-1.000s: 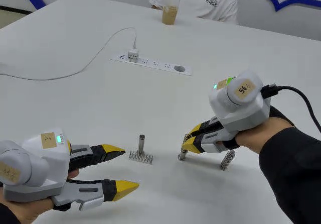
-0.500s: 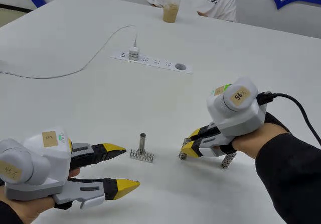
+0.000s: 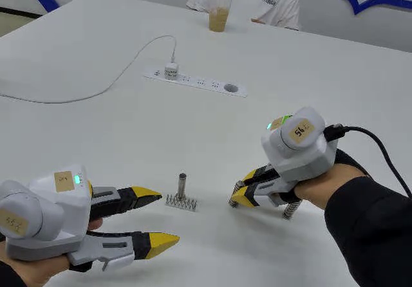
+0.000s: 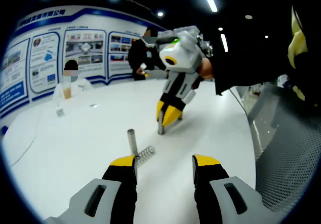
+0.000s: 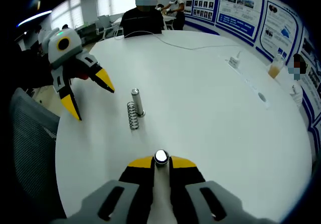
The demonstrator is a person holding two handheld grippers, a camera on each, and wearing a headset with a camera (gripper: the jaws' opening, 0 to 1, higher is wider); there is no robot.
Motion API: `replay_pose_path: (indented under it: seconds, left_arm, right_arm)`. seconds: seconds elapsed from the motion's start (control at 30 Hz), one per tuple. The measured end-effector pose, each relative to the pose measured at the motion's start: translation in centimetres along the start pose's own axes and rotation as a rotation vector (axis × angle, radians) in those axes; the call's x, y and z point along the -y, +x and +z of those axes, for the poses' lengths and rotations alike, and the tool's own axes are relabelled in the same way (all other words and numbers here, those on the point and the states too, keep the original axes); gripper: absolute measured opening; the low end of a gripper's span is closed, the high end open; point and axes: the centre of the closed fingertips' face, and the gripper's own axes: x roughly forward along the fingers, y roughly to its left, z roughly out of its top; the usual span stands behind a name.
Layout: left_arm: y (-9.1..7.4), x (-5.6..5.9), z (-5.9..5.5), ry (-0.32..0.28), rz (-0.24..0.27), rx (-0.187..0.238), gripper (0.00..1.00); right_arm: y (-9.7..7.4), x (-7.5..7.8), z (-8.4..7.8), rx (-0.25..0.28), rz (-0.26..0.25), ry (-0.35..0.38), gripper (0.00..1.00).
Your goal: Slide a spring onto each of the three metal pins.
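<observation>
A bare metal pin point(image 3: 182, 185) stands upright mid-table, with a loose spring point(image 3: 181, 203) lying flat at its foot. My left gripper point(image 3: 165, 217) is open just left of them, nothing between its fingers. From the left gripper view the pin point(image 4: 132, 141) and spring point(image 4: 145, 154) sit just beyond my own jaws. My right gripper point(image 3: 242, 195) is shut on a second pin point(image 3: 235, 195) that wears a spring; its round top point(image 5: 161, 157) shows between the jaws. A third sprung pin point(image 3: 291, 208) stands behind that hand.
A white power strip point(image 3: 193, 81) with a plugged charger and a trailing white cable point(image 3: 103, 91) lies further back. A cup of brown drink point(image 3: 219, 7) stands at the far edge by a seated person. A black cable point(image 3: 376, 145) leaves my right gripper.
My right gripper has tipped slightly lower and leftward while staying shut on its pin. The left gripper, bare pin and loose spring have not moved.
</observation>
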Motion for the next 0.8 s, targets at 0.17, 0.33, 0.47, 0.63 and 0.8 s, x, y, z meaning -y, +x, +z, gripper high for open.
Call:
replay_pose_path:
  seconds: [0.17, 0.33, 0.47, 0.63, 0.8]
  left_arm:
    - [-0.1, -0.1, 0.0, 0.001, 0.001, 0.000, 0.45]
    - [-0.1, -0.1, 0.1, 0.003, 0.002, 0.002, 0.45]
    - [-0.1, -0.1, 0.2, 0.005, 0.002, 0.004, 0.45]
    - [-0.2, -0.1, 0.3, 0.007, 0.004, 0.006, 0.45]
    - [-0.3, -0.2, 0.3, 0.007, 0.007, 0.005, 0.45]
  right_arm:
    - [-0.1, 0.0, -0.2, -0.004, -0.002, 0.002, 0.14]
    - [-0.4, 0.0, -0.8, -0.014, -0.007, 0.009, 0.14]
    - [-0.6, -0.3, -1.3, -0.023, -0.007, 0.012, 0.14]
    - [-0.8, -1.5, -1.4, -0.031, -0.002, 0.000, 0.14]
    - [-0.8, -3.3, -1.0, -0.028, 0.028, -0.025, 0.14]
